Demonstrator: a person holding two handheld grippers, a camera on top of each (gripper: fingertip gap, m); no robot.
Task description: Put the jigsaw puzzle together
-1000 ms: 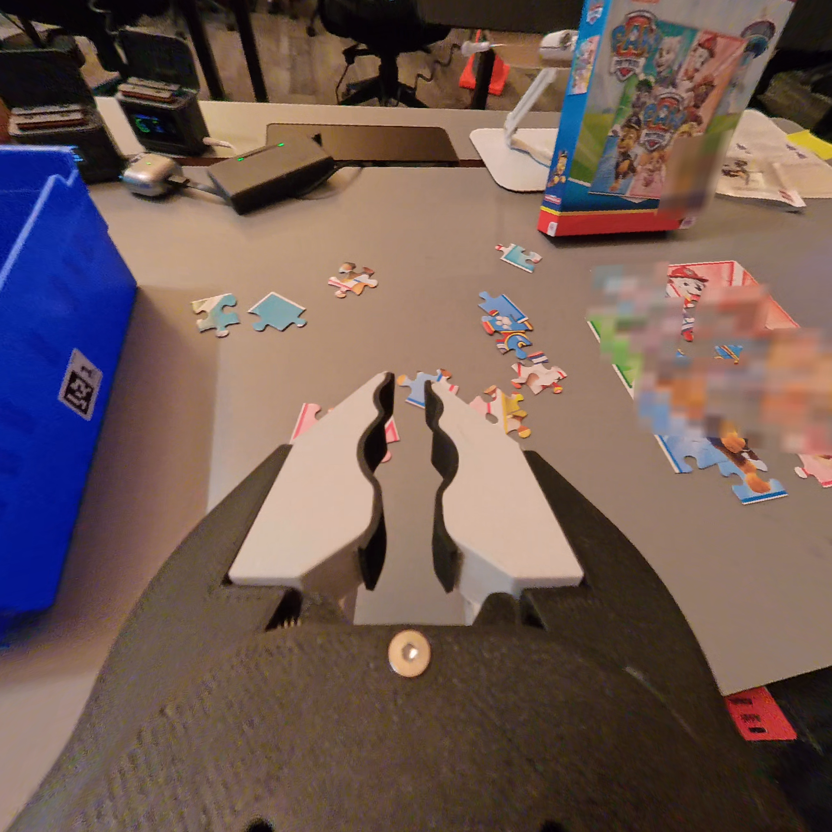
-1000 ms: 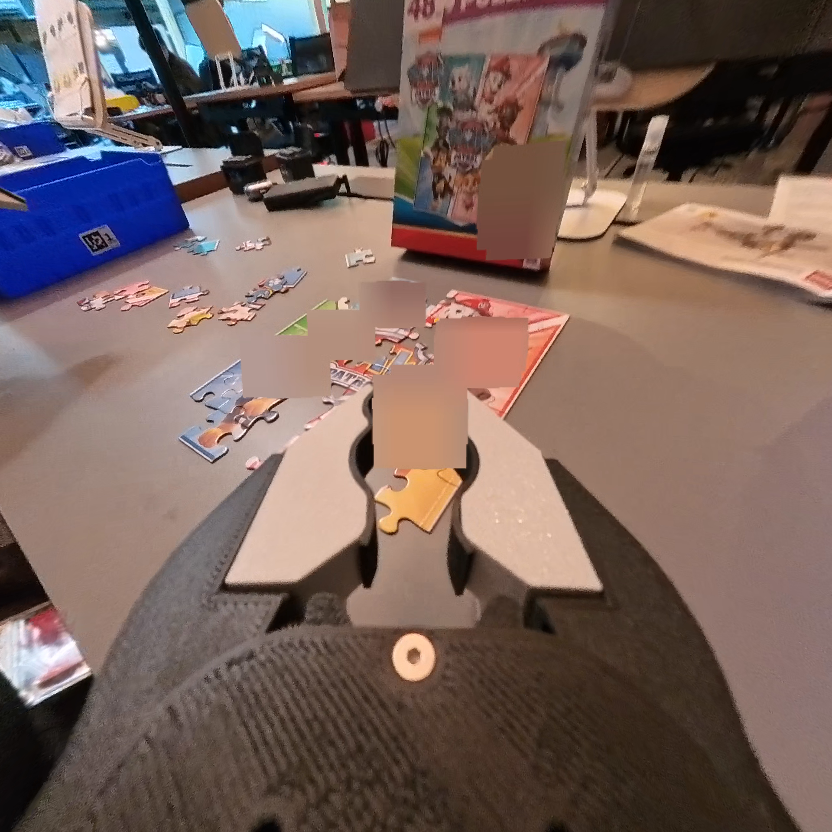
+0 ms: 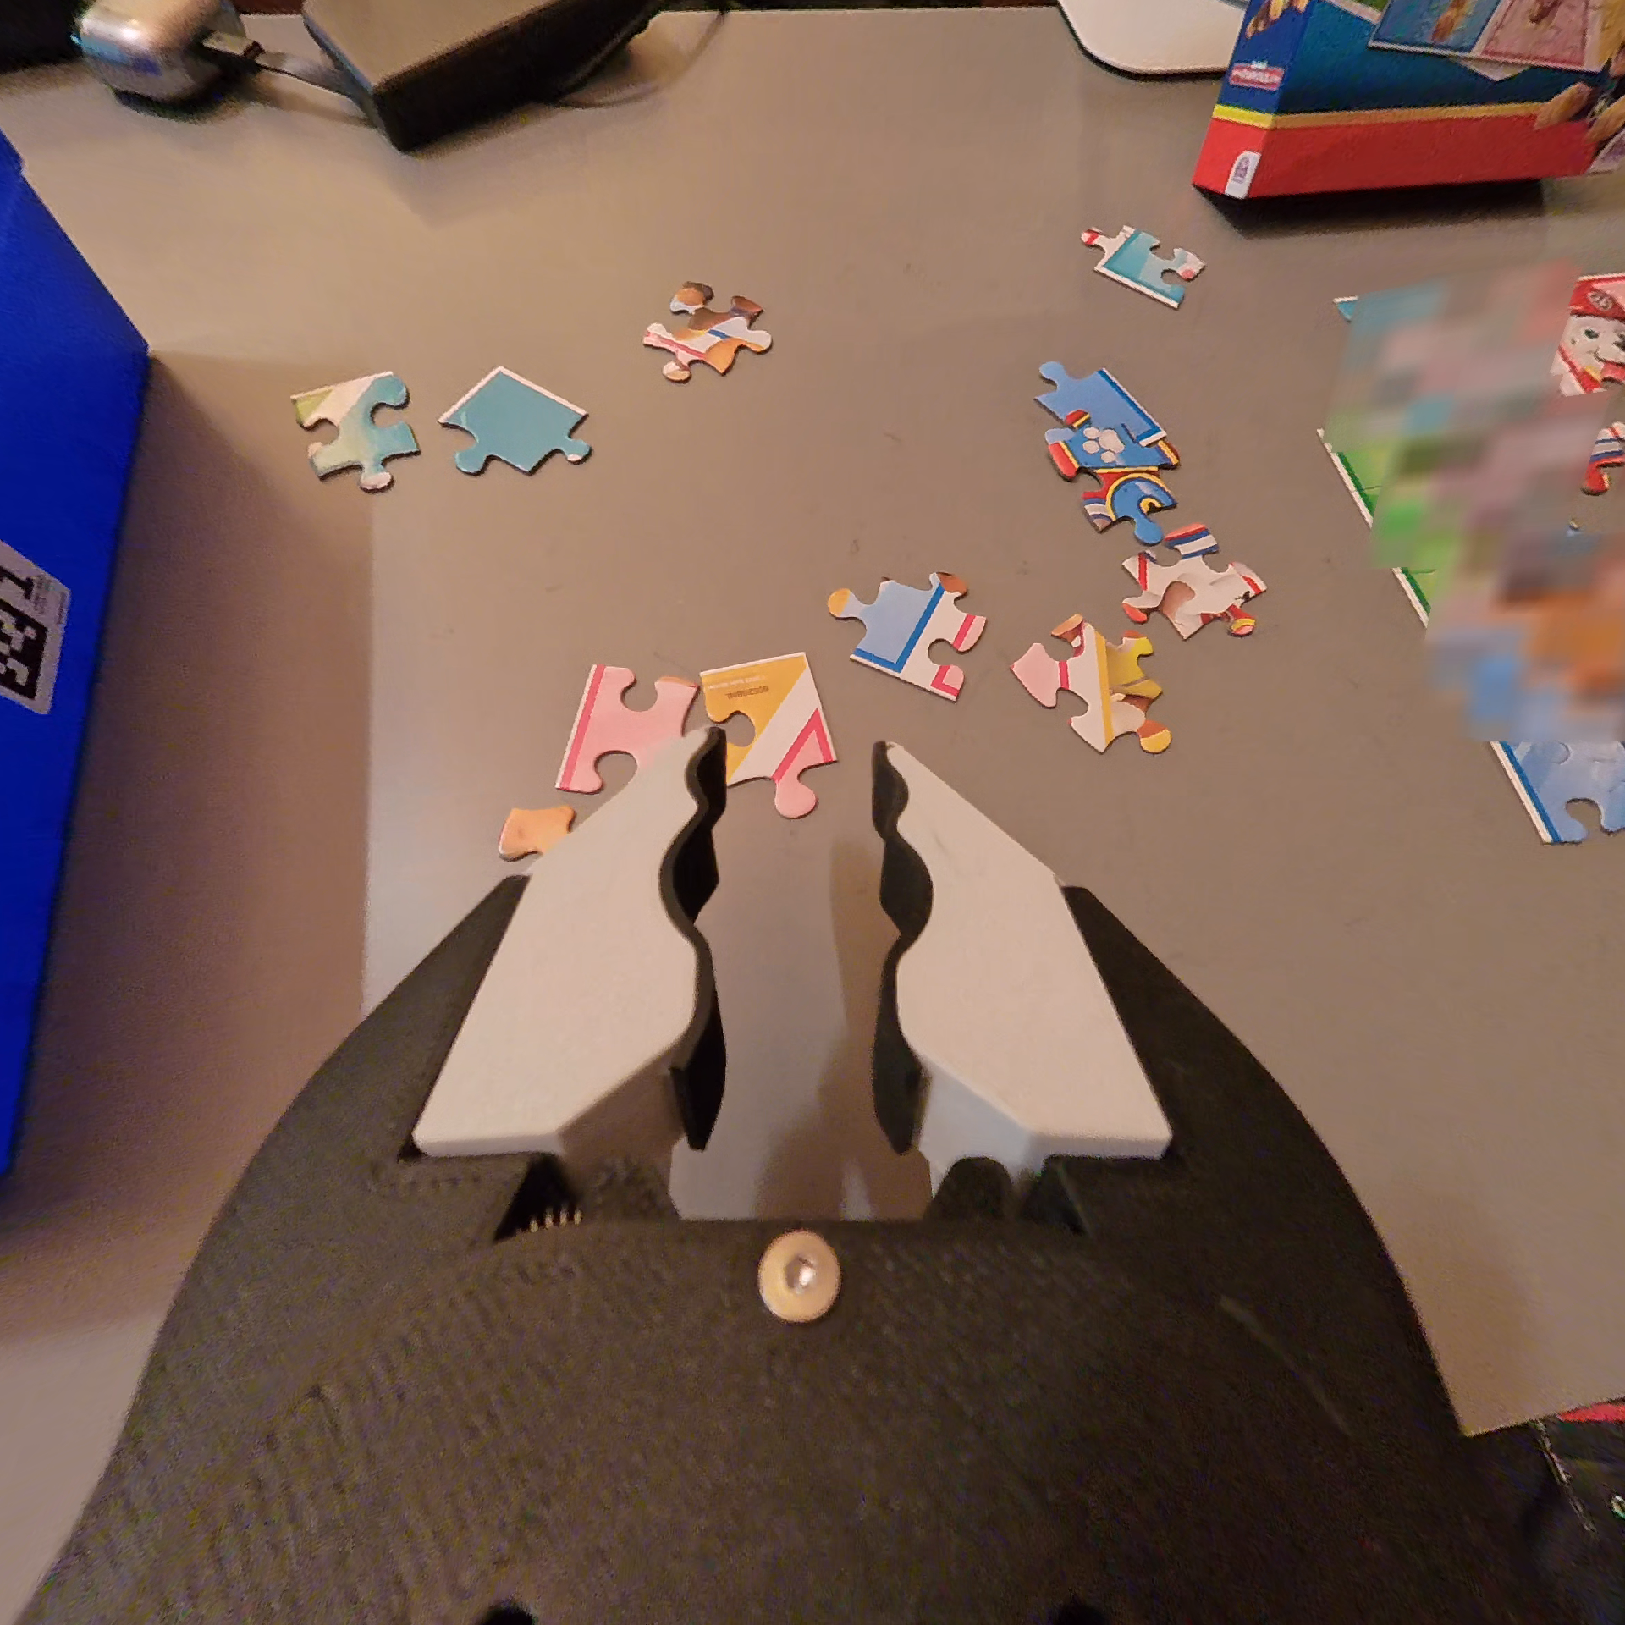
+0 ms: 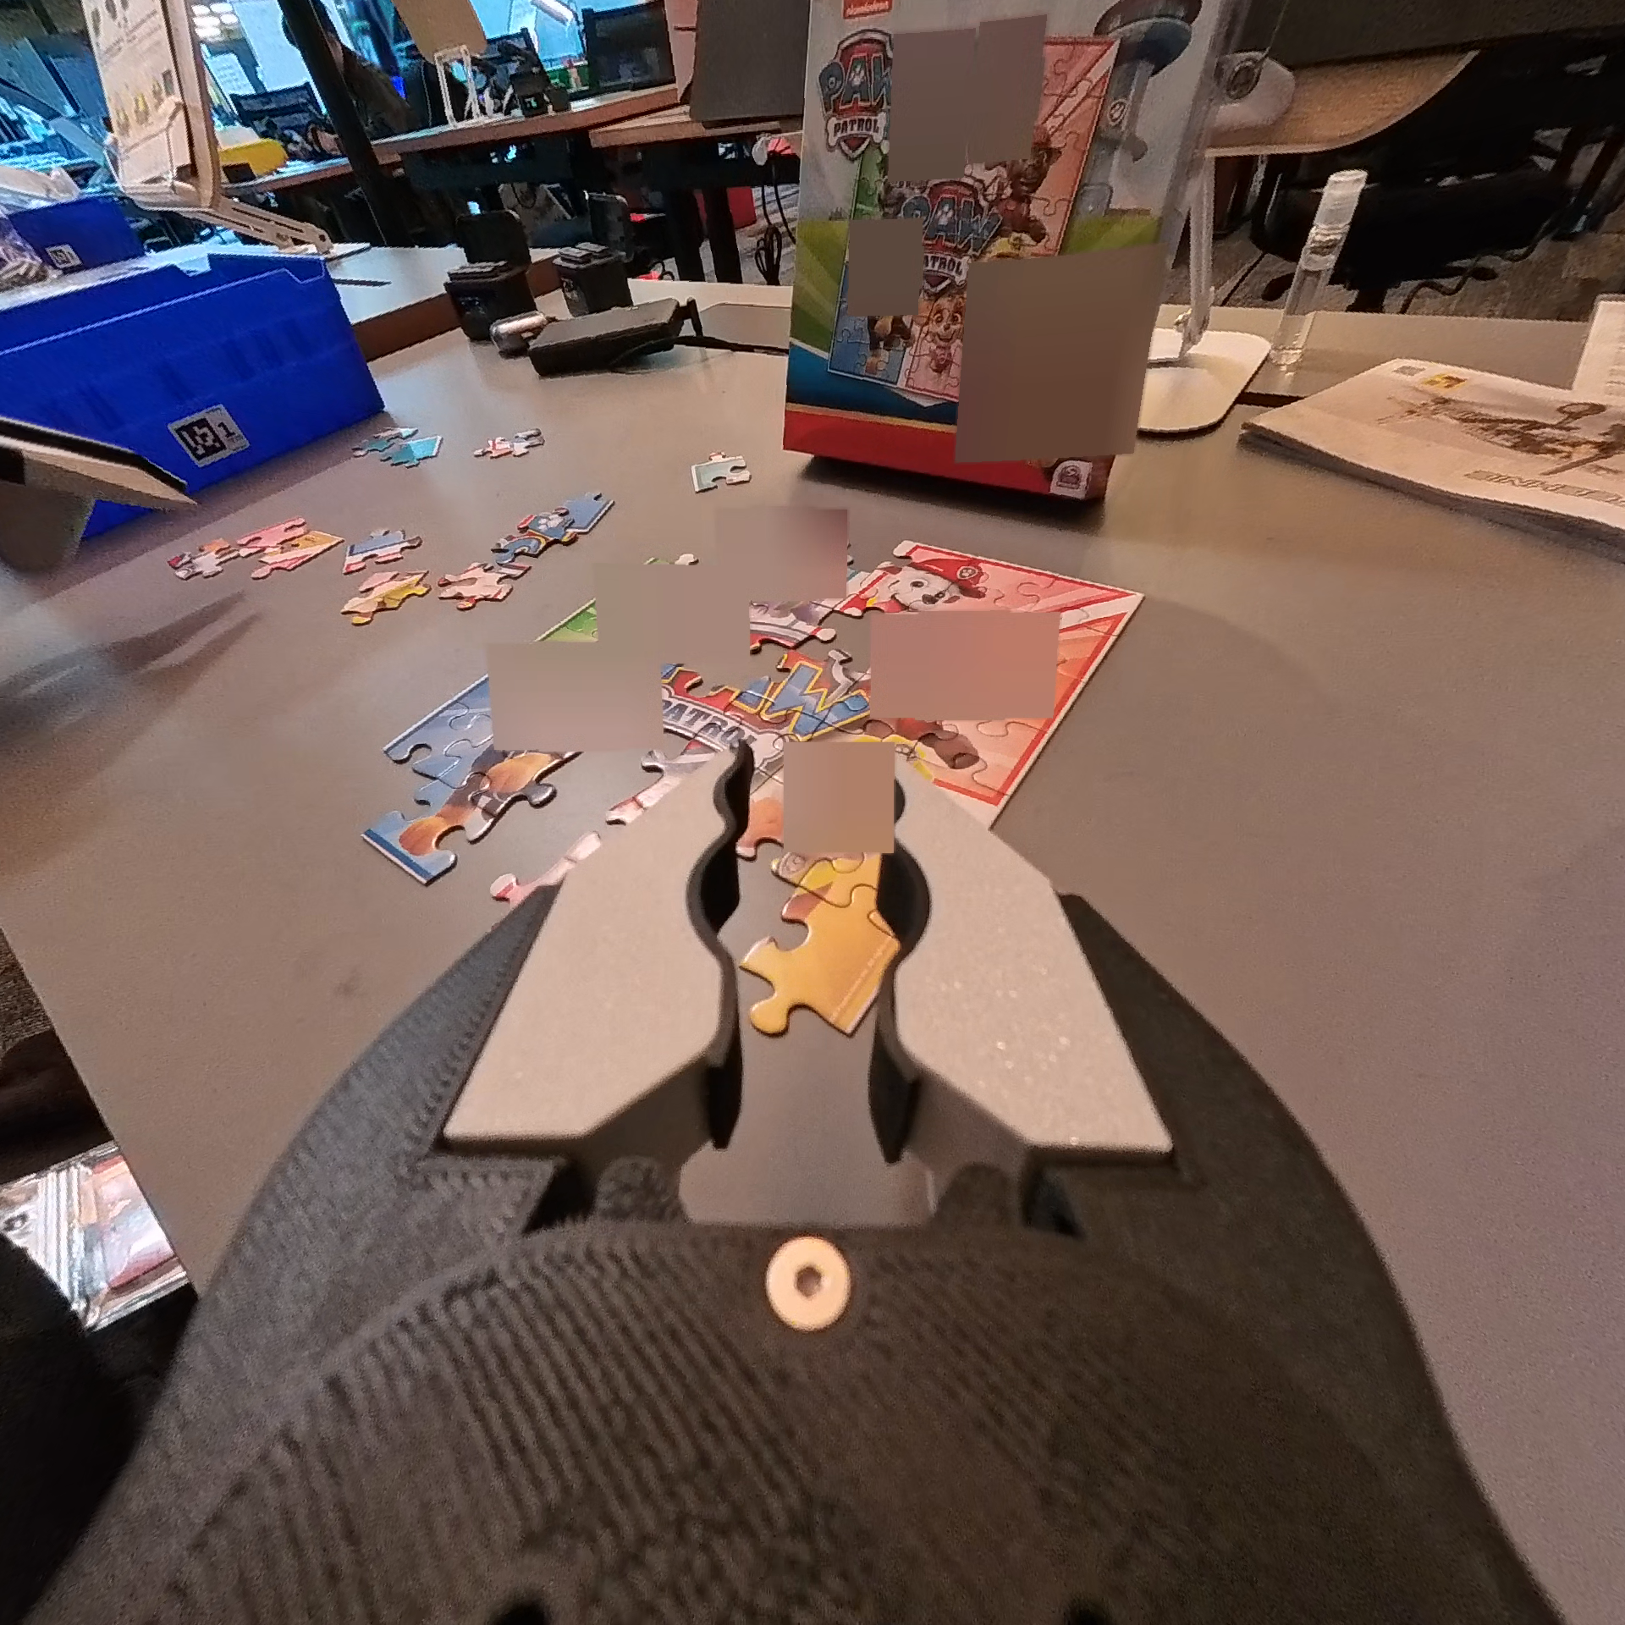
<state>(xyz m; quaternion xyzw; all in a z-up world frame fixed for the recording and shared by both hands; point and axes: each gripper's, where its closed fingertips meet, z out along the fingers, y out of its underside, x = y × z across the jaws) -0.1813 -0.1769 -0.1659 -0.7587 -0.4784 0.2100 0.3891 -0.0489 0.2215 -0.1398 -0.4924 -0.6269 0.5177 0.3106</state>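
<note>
- Left tool [image 3: 798, 747] hangs over the grey counter [image 3: 879, 220], jaws apart on nothing; a yellow-and-pink puzzle piece [image 3: 769, 717] lies at its left fingertip.
- Right tool [image 4: 813, 791] stands partly open above the half-built puzzle [image 4: 967, 703]; whether it grips the yellow pieces [image 4: 827, 958] between its fingers, I cannot tell.

The left gripper [image 3: 798, 747] hangs with its jaws apart over the grey table [image 3: 879, 220], nothing between them. Nearest, just past its left fingertip at frame centre, a yellow, white and pink puzzle piece [image 3: 768, 725] lies flat, touching a pink piece [image 3: 620, 725]. The right gripper [image 4: 818, 791] hovers above the partly assembled puzzle [image 4: 1011, 615]; a yellow piece [image 4: 822, 958] shows between its jaws.
</note>
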